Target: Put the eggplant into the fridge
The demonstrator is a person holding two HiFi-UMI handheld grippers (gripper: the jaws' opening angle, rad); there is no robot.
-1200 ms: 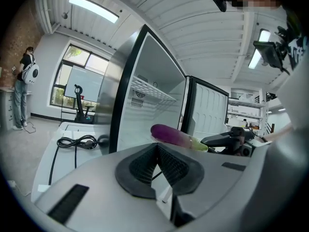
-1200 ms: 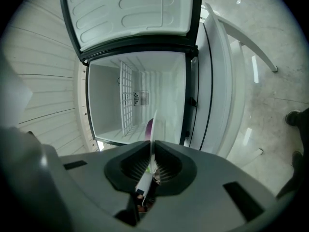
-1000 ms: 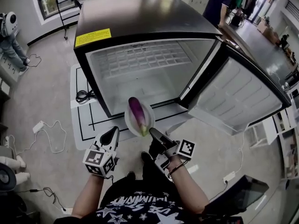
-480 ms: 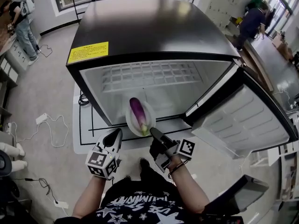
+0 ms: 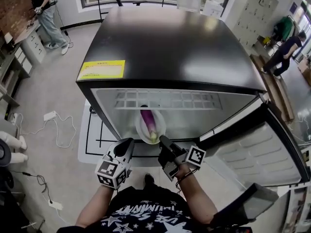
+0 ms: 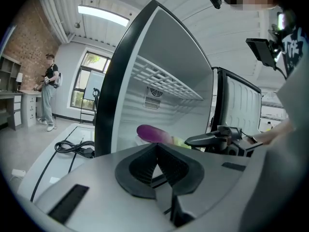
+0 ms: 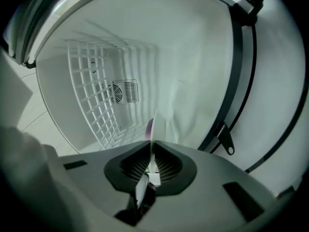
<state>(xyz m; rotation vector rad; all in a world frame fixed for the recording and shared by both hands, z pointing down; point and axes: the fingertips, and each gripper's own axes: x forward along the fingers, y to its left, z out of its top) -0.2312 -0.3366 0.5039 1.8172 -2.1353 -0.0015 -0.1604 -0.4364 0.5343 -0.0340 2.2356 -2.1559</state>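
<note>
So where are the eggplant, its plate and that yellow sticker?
eggplant [image 5: 148,120], head view, its purple middle.
plate [image 5: 138,128], head view, bare left rim.
yellow sticker [image 5: 101,69], head view, its centre.

It looks like a research lab, not a home: the black fridge stands alone on bare grey floor, on a white mat marked with black lines. Loose cables trail left of the fridge, and grey lockers stand behind it (a person works at a desk there too).
</note>
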